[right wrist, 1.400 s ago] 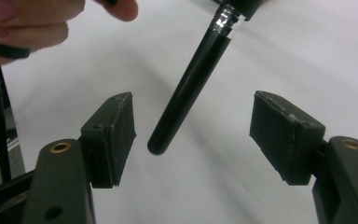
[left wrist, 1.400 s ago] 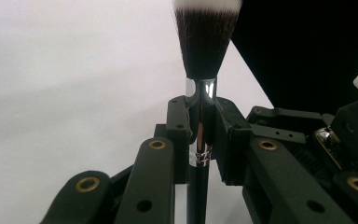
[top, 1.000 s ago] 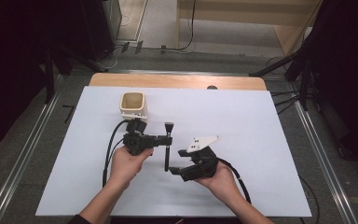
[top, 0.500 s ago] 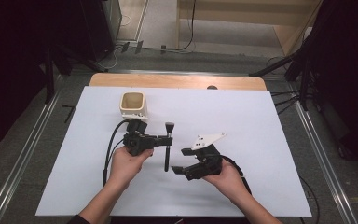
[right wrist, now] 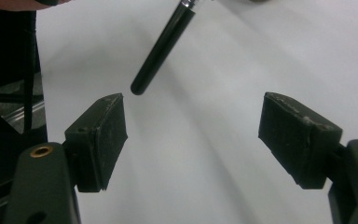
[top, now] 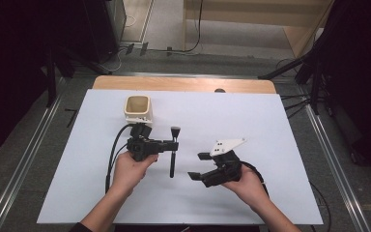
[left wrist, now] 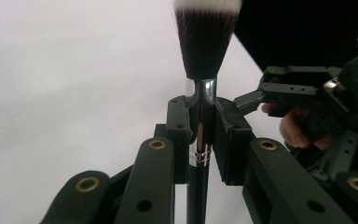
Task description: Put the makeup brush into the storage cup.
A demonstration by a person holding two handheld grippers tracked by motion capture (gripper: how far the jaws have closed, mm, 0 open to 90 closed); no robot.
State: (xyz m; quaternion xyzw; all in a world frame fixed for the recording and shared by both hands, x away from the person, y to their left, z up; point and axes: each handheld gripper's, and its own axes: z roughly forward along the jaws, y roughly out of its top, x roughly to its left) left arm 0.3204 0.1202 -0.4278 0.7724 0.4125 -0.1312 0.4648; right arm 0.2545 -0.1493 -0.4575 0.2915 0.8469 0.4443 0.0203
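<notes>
White sheeting covers the table, and just left of the frame's centre in the high view the left gripper has its jaws clamped on a makeup brush. The grip sits on the upper part of the brush, at the shiny metal ferrule. The bristle head points toward the top of the frame and the dark handle runs down toward the bottom. In the left gripper view the brush stands upright in the middle of the frame between the two black pads, its dark bristles tipped white at the top edge, the chrome collar pinched on both sides.

The right gripper lies to the lower right of the brush in the high view, near it but apart from it. Its jaws stand wide apart — they have just been opening — and nothing is between them. In the right gripper view the rounded end of the brush handle slants in from the top of the frame, above and just beside the left pad — not touching either one.

A cream-coloured square cup stands upright at the upper left of the sheet, just above the left gripper. A person's hands come in from the bottom edge, one on each gripper.
</notes>
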